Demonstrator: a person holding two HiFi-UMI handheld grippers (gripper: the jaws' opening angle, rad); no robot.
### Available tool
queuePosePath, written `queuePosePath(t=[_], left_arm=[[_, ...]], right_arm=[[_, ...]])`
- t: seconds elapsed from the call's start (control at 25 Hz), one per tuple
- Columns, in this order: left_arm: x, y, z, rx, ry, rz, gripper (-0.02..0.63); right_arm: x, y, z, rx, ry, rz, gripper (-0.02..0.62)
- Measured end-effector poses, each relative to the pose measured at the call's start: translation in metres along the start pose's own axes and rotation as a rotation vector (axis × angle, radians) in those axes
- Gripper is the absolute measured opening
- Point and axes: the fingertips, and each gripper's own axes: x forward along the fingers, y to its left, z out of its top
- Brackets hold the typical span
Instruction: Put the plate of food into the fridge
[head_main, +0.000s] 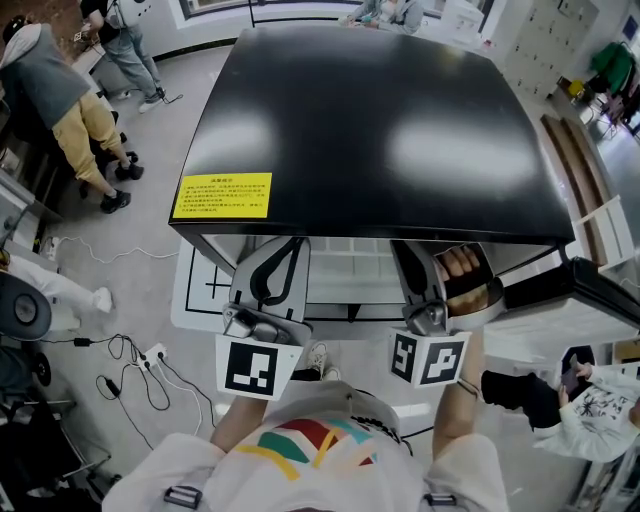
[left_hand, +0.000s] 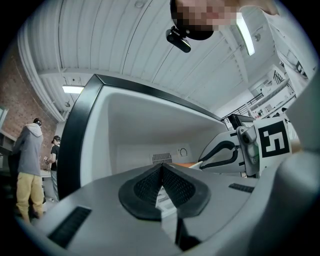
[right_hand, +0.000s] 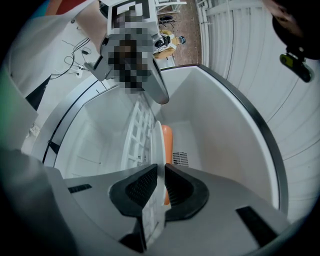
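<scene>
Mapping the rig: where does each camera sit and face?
Head view: on the head, facing steeply down at the fridge; torso and forearms show.
Left gripper view: on the left gripper, facing into the fridge; its fingers show.
Right gripper view: on the right gripper, facing in along the plate; fingers show.
Shared: both gripper views see the back vent.

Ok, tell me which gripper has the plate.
The right gripper: its fingers clamp the rim of the white plate at the open fridge. The left gripper has its fingers closed together, with nothing between them.
</scene>
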Motion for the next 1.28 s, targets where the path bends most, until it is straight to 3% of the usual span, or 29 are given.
queuePosePath(t=[0.36,0.56,0.92,1.08,1.28], left_arm=[[0.000,-0.001,-0.002,-0.001,0.002,0.001,0.006],[-0.001,-0.001,-0.002,-0.002,0.004,0.001,0.006],[-0.001,-0.001,-0.001,-0.009,0.003,-0.003,0.006],[-0.001,-0.002,-0.003,-0.016,0.006,-0.005,0.006],[-0.001,-0.002,-0.002,-0.014,0.001,-0.005,0.006]], right_arm=[[0.002,0.009,-0.001,0.031,-0.006,0.061,0.043],[0.001,0.016,-0.002,0.073,-0.008,0.123,0.114],[-0.001,0.014,-0.005,0.042,-0.049,0.226,0.155],[-0.003,0.007,-0.001,0.034,-0.096,0.214,0.249],[-0.010,0.006,0.001,0.077,-0.122,0.201,0.256]])
